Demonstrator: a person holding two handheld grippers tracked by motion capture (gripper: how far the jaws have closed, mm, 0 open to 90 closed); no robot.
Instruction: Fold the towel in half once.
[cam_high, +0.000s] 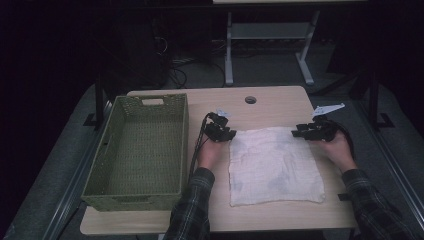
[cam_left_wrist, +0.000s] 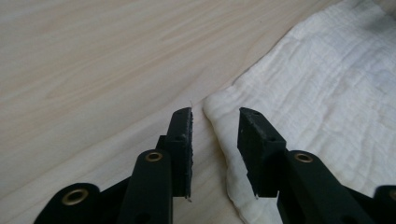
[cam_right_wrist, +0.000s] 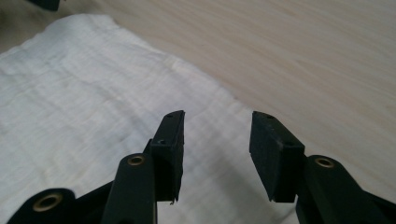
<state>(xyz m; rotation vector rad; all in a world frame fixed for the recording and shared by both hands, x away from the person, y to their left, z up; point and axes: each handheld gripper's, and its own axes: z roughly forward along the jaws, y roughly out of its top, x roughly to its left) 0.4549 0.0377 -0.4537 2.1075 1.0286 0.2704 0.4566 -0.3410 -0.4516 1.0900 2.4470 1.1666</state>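
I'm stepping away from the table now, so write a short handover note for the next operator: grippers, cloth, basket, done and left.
Left gripper: open, jaws straddling the far left corner of the white cloth, not pinching.
Right gripper: open over the cloth's far right edge, nothing held.
Cloth lies flat and unfolded on the table; green basket stands to its left, with nothing visible inside.
Done: both grippers placed at the far corners.
Left: probably grip both corners, then fold or move the cloth.

I see a light wooden table (cam_high: 270, 102). A white cloth (cam_high: 275, 167) lies flat on it, and a green basket (cam_high: 137, 150) sits beside the cloth.
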